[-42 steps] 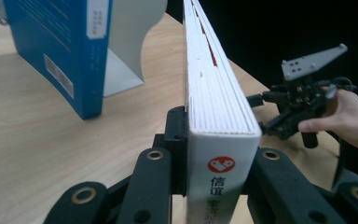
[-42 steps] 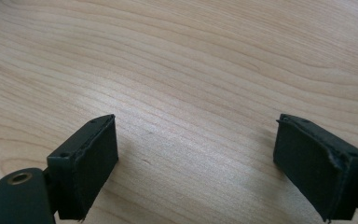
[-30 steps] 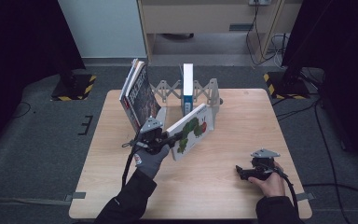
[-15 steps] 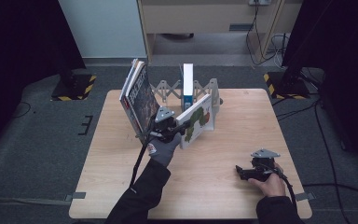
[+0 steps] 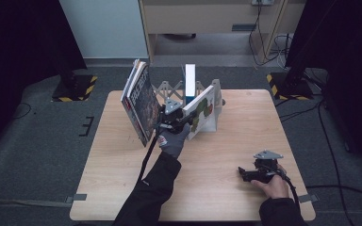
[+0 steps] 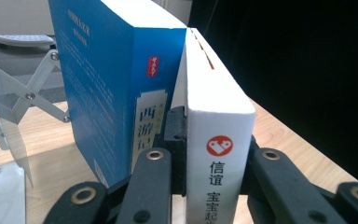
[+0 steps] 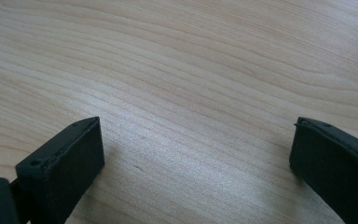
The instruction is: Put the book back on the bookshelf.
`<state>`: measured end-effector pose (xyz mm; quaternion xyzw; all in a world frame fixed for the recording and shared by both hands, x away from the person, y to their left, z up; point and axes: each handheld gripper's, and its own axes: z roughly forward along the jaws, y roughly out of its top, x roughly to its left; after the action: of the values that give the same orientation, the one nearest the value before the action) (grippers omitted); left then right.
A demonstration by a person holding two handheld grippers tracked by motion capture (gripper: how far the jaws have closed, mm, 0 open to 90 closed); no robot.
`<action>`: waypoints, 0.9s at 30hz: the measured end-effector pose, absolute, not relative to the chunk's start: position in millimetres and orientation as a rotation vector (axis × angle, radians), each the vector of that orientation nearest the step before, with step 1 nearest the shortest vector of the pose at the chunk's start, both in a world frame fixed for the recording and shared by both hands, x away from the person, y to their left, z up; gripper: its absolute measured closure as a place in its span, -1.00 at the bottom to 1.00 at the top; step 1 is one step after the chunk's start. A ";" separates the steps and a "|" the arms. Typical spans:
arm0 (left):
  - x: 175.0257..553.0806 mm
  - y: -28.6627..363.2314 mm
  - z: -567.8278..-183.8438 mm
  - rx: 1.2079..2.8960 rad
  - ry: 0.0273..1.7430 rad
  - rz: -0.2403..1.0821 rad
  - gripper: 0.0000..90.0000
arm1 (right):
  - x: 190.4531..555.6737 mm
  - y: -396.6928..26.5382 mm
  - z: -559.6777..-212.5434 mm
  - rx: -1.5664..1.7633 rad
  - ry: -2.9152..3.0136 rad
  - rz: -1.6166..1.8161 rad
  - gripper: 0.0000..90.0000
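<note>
My left gripper (image 5: 179, 120) is shut on a white book (image 5: 201, 110) with a picture cover, gripping it by its spine edge. In the left gripper view the two black jaws press on both sides of the white spine (image 6: 219, 140), which stands close beside an upright blue book (image 6: 107, 93). The blue book (image 5: 189, 80) stands in a white expanding book rack (image 5: 215, 96) at the table's far middle. My right gripper (image 5: 246, 174) rests on the table near the front right, open, with only bare wood (image 7: 191, 56) between its jaws.
A few magazines or thin books (image 5: 140, 101) lean together at the rack's left end, just left of my left hand. The rack's scissor arms (image 6: 32, 93) lie left of the blue book. Table edges run close behind the rack; dark floor surrounds the table.
My left gripper has carried the white book away from me and to the right, up against the rack beside the blue book, and the book stands more upright. The right gripper has stayed put.
</note>
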<state>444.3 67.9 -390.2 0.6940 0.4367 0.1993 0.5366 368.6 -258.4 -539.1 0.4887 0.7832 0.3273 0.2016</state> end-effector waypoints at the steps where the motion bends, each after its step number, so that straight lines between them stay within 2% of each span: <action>1: 446.0 64.9 -391.4 1.660 1.038 0.483 0.67 | 368.5 -258.3 -539.0 1.368 2.188 0.915 -0.93; 10: 457.5 43.7 -405.7 1.685 1.051 0.499 0.67 | 368.5 -258.3 -538.9 1.368 2.188 0.915 -0.93; 18: 464.2 33.1 -413.7 1.696 1.071 0.574 0.67 | 368.5 -258.3 -539.0 1.367 2.188 0.915 -0.93; 27: 471.4 27.5 -424.6 1.686 1.099 0.572 0.67 | 368.6 -258.4 -539.0 1.365 2.189 0.914 -0.93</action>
<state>471.4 27.5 -424.6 0.6975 0.4547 0.2365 0.5008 368.6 -258.4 -539.0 0.4885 0.7835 0.3271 0.2013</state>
